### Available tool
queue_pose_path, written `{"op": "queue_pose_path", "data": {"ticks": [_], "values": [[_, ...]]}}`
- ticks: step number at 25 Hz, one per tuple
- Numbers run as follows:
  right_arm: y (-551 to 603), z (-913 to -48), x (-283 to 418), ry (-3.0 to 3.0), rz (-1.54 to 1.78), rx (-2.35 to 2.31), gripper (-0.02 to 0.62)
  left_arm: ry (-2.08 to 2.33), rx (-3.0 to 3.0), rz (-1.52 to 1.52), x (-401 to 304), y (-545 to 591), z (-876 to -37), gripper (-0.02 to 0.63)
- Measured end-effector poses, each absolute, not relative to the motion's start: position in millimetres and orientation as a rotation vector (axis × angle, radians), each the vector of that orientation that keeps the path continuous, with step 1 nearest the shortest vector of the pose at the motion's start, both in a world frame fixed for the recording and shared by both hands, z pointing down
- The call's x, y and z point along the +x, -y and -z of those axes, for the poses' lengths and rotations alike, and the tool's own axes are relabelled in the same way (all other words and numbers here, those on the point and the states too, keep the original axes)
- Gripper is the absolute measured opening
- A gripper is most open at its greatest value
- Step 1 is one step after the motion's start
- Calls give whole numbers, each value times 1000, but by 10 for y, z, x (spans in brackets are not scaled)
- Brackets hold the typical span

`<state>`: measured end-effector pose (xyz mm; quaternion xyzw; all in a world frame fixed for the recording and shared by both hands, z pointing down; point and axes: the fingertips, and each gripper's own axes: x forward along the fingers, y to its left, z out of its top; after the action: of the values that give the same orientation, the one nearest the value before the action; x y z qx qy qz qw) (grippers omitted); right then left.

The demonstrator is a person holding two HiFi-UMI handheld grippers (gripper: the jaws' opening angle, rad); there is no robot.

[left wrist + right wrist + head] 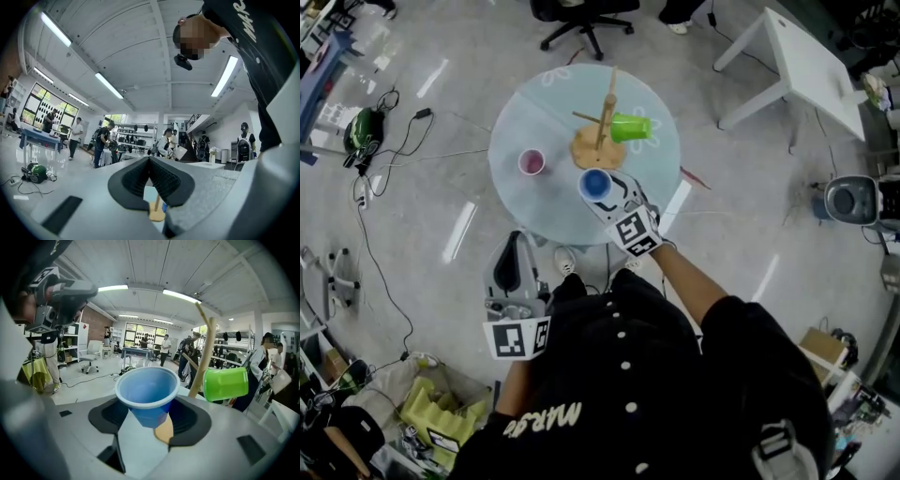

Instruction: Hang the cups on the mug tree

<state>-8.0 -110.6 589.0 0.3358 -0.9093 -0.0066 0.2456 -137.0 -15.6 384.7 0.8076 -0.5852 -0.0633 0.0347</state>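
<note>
A wooden mug tree [602,131] stands toward the far side of a round glass table [534,211]. A green cup [630,127] hangs on its right branch, mouth to the right. A pink cup [532,162] stands upright to the left of the tree. My right gripper [602,190] is shut on a blue cup [595,185] and holds it upright above the table, on the near side of the tree. In the right gripper view the blue cup [147,394] sits between the pads, with the tree [205,355] and the green cup [225,384] just beyond it on the right. My left gripper [508,272] is shut and empty, off the table's near left edge.
A black office chair [584,19] stands beyond the table and a white table [797,61] at the upper right. Cables and a green device [364,131] lie on the floor at left. A grey machine [848,199] sits at right. People stand far off in both gripper views.
</note>
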Motion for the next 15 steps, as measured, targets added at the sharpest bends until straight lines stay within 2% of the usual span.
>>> {"op": "queue_pose_path", "data": {"ticks": [15], "values": [[1212,-5203,1274,2388,152,1197,273,1593,2676,301,-451,388,-3495,-3]]}}
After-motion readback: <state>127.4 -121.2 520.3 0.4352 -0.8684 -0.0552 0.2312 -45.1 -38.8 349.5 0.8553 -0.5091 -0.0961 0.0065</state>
